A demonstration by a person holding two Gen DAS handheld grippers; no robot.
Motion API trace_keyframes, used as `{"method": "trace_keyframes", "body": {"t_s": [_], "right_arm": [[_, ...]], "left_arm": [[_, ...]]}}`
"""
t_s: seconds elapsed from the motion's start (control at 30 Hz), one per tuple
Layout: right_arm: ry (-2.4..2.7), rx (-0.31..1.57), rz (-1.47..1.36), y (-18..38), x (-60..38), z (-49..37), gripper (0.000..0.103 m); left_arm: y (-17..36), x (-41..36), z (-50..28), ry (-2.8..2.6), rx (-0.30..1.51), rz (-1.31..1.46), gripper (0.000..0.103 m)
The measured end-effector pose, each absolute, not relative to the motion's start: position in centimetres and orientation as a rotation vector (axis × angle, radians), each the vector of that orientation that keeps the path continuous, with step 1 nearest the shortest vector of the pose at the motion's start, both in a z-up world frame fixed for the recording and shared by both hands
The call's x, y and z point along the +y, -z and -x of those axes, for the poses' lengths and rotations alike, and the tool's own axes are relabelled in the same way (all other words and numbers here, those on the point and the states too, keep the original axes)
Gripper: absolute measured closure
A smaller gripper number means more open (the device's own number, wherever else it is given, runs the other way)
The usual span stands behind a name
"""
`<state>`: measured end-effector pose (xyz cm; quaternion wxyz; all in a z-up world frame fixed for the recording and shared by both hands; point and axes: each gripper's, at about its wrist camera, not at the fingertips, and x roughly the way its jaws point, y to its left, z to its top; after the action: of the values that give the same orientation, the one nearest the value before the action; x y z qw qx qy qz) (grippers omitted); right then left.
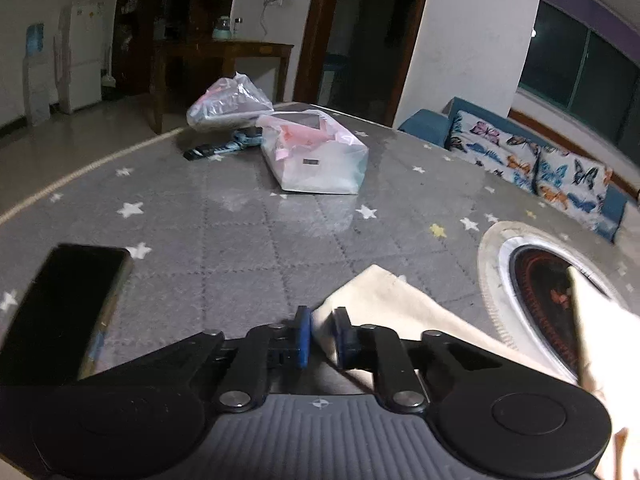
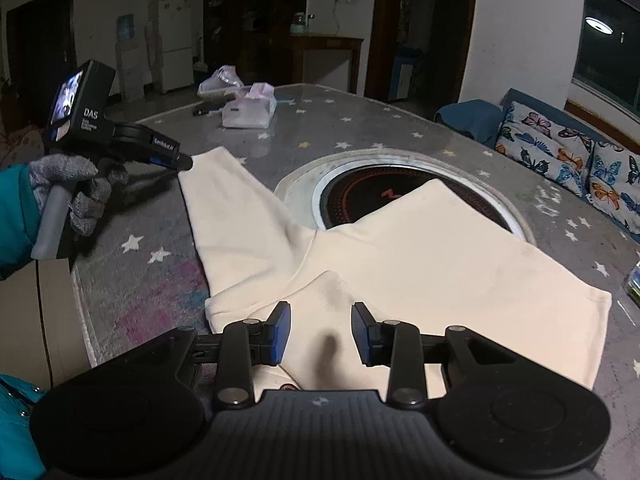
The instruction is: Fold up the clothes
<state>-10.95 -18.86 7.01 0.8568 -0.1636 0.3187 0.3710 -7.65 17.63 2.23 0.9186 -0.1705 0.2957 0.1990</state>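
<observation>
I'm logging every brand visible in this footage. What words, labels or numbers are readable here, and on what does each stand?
"DAS": on the camera housing of the left gripper, right wrist view.
Small lines under "DAS": too blurred to read.
Label on that gripper's arm: too blurred to be sure.
Dark tag on the white bag: unreadable.
Red mark on the round stove: partly hidden by the cream garment, unreadable.

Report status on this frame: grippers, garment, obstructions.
Left gripper shut on cream fabric garment leg end. Right gripper open above waist. Garment overlaps round black inset burner.
</observation>
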Motion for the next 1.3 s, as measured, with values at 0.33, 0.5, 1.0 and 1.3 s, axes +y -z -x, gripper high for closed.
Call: {"method": "trace_keyframes", "body": {"t_s": [0.33,0.5,1.0,1.3], "right_arm": [[-0.688,0.641,0.243,-8.1,-23.2,11.1,0.070],[-0.617,0.626,0.174,-8.3,-26.5,11.3,0.070],[-0.423,0.633,0.029,-7.7,-34.3,12.0,0.070],[-0.424,0.658,-0.012,-7.2,-34.6,11.7,0.070]], "left_arm": [[-7.3,12.1,8.7,-0.150,0.508,0.389,0.097],[-10.3,6.0,9.2,0.061,0.474,0.337,0.097],[-8.9,-9.1,8.5,0.476,0.576,0.221,0.097],[-6.9,-8.1,9.0,0.481,0.623,0.146,0.058]]}}
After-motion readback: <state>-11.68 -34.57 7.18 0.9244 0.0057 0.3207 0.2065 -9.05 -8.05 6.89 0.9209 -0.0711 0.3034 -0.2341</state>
